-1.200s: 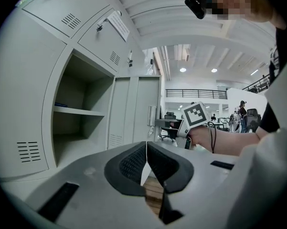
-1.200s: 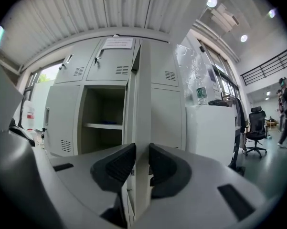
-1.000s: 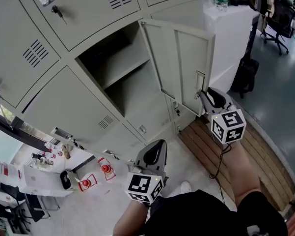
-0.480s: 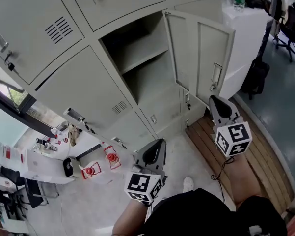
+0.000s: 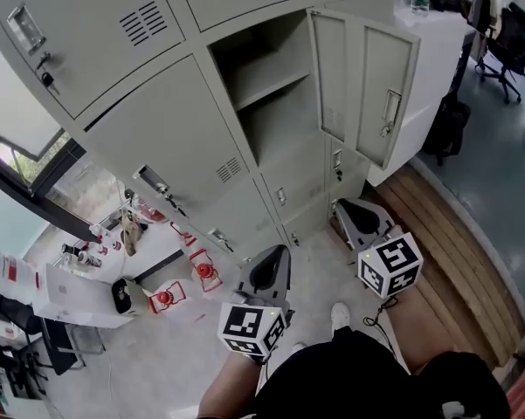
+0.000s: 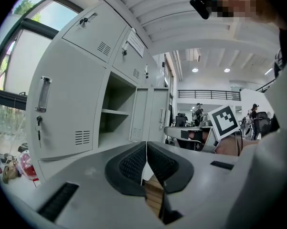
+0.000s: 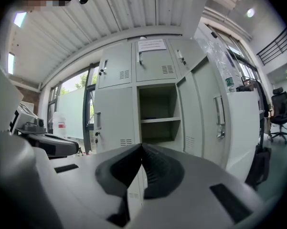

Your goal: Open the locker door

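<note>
Two grippers, both with jaws pressed together and nothing between them. Item one: the left gripper [image 5: 269, 273] hangs low in front of the person, well apart from the lockers, and its own view shows the pads meeting tip to tip. Item two: the right gripper [image 5: 356, 218] hangs below the locker door [image 5: 373, 81], clear of it and of the door handle [image 5: 390, 112]; its view likewise shows closed, empty jaws. The locker door stands swung wide, hinged at the right side of the open compartment [image 5: 266, 116], whose single shelf [image 5: 260, 84] looks bare. Assessment: the opening step appears complete, with nothing touching the door. The next move calls only for holding both grippers clear of the door edge. Should a wider swing be wanted, the right gripper would have to part its jaws and take the door handle
</note>
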The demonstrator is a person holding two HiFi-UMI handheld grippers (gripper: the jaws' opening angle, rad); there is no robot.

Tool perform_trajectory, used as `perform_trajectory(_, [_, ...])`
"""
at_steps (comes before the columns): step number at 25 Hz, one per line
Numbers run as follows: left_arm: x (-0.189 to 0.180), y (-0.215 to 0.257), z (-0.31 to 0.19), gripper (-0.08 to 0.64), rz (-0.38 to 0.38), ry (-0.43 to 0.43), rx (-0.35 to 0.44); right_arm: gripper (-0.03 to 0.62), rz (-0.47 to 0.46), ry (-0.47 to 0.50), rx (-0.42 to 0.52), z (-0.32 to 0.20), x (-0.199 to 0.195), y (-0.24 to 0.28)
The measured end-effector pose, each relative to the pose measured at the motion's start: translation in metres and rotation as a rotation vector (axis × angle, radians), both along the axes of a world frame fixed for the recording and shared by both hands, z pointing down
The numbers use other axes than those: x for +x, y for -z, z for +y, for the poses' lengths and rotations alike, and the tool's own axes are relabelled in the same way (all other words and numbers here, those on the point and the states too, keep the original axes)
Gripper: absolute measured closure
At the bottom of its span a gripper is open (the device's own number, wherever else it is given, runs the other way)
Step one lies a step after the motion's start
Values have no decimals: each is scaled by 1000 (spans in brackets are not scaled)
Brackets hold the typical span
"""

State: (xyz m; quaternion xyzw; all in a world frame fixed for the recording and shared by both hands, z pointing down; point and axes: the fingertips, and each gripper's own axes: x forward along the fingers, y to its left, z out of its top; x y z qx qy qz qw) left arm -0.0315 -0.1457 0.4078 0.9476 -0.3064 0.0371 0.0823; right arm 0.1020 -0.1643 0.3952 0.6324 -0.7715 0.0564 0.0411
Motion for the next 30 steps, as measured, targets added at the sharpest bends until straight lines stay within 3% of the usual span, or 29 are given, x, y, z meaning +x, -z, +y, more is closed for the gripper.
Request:
perform_trajectory(14, [-72,-13,72,540,34,-45,-1,538,27,10,-67,101,-107,-26])
perform_trajectory(30, [-79,-21,115,540,27,-127,3,538,11,-33,-73,159,-135,-39])
